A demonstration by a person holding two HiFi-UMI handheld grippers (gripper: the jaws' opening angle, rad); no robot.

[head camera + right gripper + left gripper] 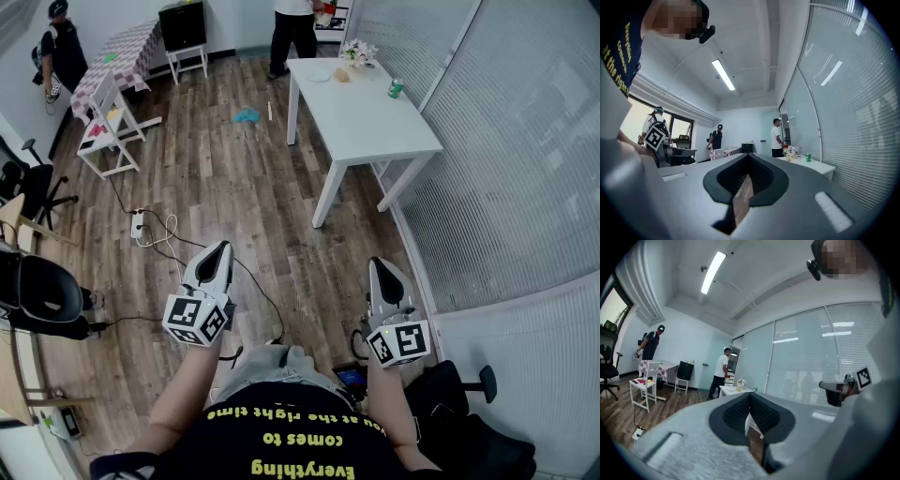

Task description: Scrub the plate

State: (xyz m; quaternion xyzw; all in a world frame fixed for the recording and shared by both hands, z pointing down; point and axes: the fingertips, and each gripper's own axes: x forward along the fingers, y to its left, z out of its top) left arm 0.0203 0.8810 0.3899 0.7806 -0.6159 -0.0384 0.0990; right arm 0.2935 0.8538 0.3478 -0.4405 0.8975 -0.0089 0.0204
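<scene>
**Both grippers closed, plate far off on the white surface**

I stand on the wood floor (216, 178), well apart from the white surface (366, 117) ahead of me. My left gripper (219, 247) and right gripper (380, 265) point level over the floor, each with its jaws pressed together on nothing. The plate (319, 77) lies near the surface's far end, beside a small bunch of flowers (357, 52). A green can (396, 89) stands at the right edge.

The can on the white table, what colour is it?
Green. The can shows best in the head view.
</scene>
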